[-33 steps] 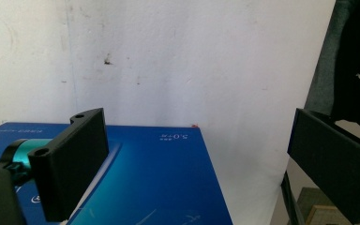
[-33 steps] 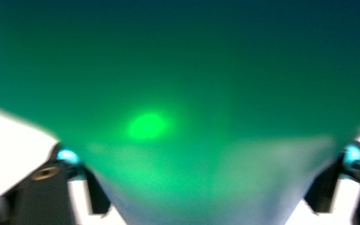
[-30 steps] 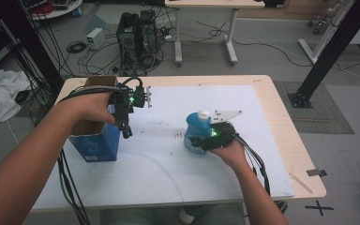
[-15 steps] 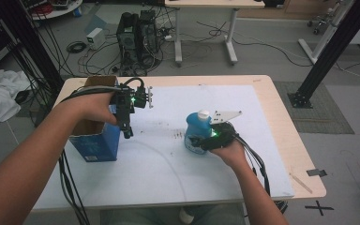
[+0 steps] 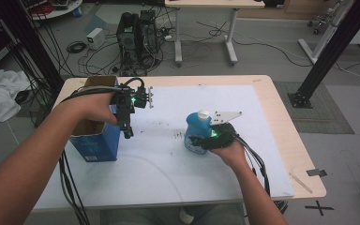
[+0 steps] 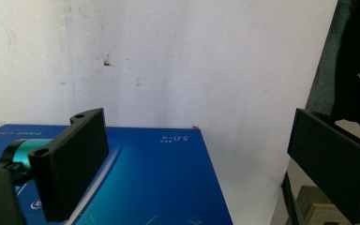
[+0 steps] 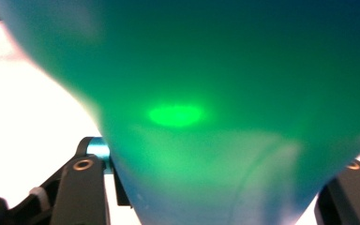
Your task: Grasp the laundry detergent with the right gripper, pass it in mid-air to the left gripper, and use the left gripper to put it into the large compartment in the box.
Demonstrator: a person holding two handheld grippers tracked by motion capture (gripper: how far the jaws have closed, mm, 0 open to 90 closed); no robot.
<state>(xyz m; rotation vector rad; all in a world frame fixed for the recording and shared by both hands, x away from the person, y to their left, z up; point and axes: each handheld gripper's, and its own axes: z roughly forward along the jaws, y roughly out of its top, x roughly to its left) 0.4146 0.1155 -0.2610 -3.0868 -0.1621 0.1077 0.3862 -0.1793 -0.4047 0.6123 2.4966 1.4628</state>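
On the wooden worktop (image 5: 281, 117) lies a white sheet (image 5: 178, 159); grey floor, cables and a computer tower (image 5: 136, 33) lie beyond. At left, the left hand-held gripper (image 5: 127, 129) hangs with jaws spread above a blue box (image 5: 96, 145). At right, the right hand-held gripper (image 5: 200, 139), jaws just closing, pinches the upright blue bottle (image 5: 197, 129) from the side.

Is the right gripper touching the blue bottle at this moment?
Touching. In the right gripper view the blue bottle sits between both jaws, which have just been closing and meet its sides; the high view shows the right gripper against the bottle's body.
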